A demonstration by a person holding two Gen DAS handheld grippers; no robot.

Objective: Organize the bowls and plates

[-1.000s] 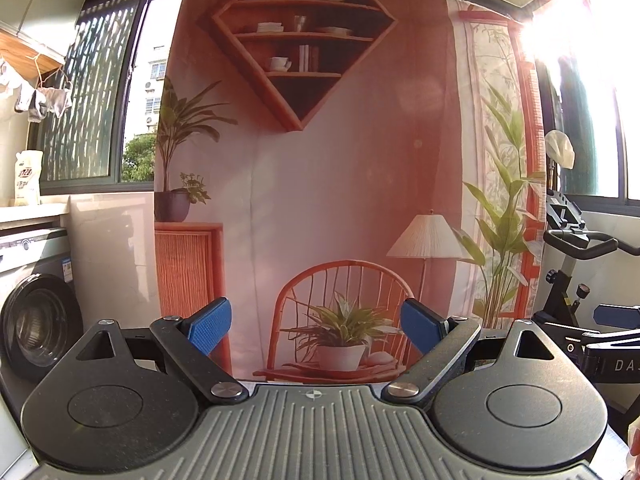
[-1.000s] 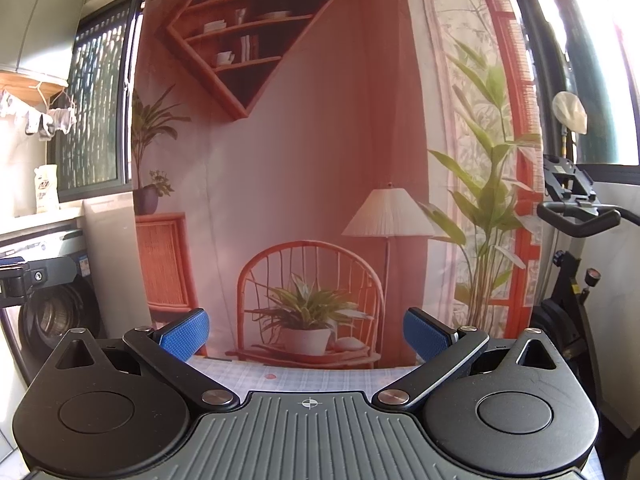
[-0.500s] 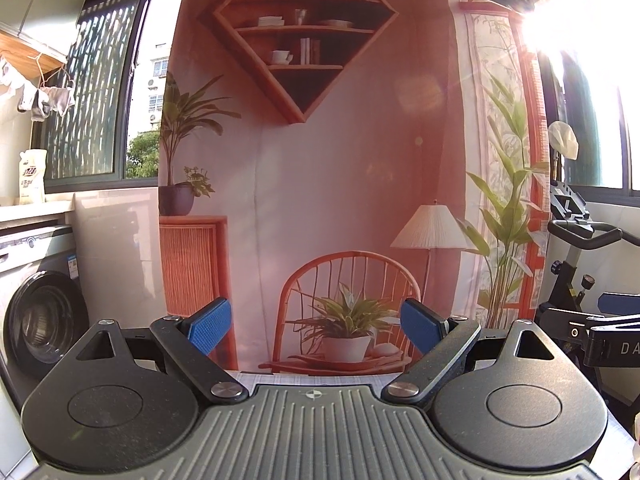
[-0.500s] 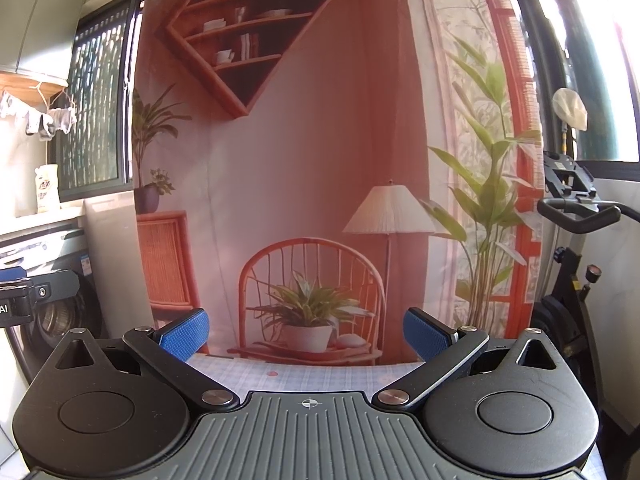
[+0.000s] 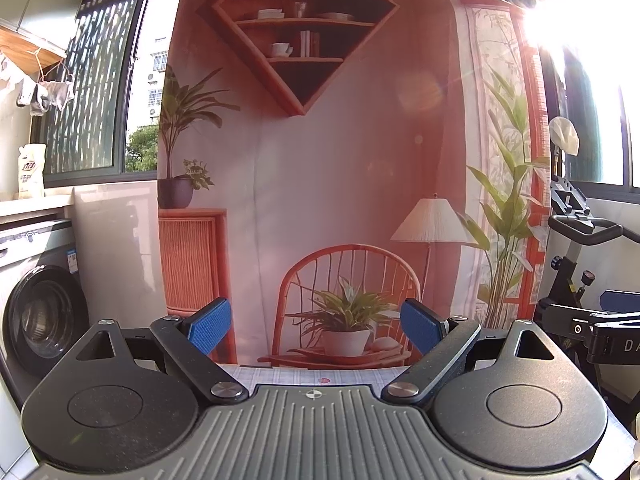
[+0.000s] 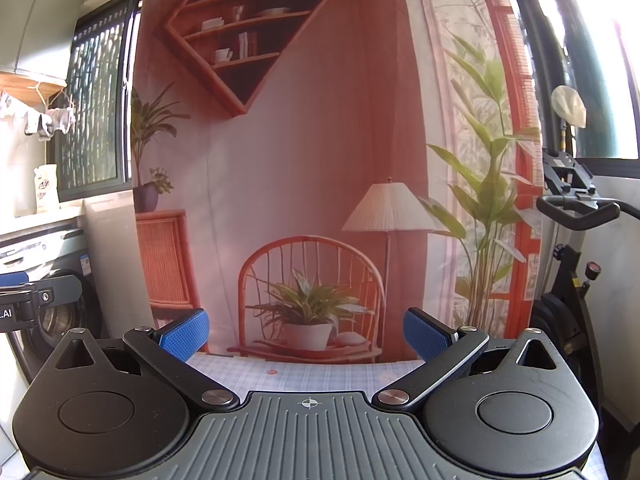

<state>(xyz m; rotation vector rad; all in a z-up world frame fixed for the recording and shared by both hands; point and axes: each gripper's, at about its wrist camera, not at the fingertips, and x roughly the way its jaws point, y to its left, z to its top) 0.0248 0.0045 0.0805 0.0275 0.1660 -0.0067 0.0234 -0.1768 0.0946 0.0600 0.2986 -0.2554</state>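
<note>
Your left gripper (image 5: 316, 326) and right gripper (image 6: 306, 332) both have their jaws spread wide, grasping nothing. No plates or bowls show; only the counter (image 6: 320, 372) edge below the backdrop (image 5: 320, 160). They probably lie lower, so tip down; neither hand looks nearer.

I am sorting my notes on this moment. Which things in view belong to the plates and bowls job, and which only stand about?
Belongs to the job:
left gripper, open and empty
right gripper, open and empty
checked tablecloth
No real plates or bowls in view.

Only standing about:
printed backdrop
washing machine
exercise bike
detergent bag
</note>
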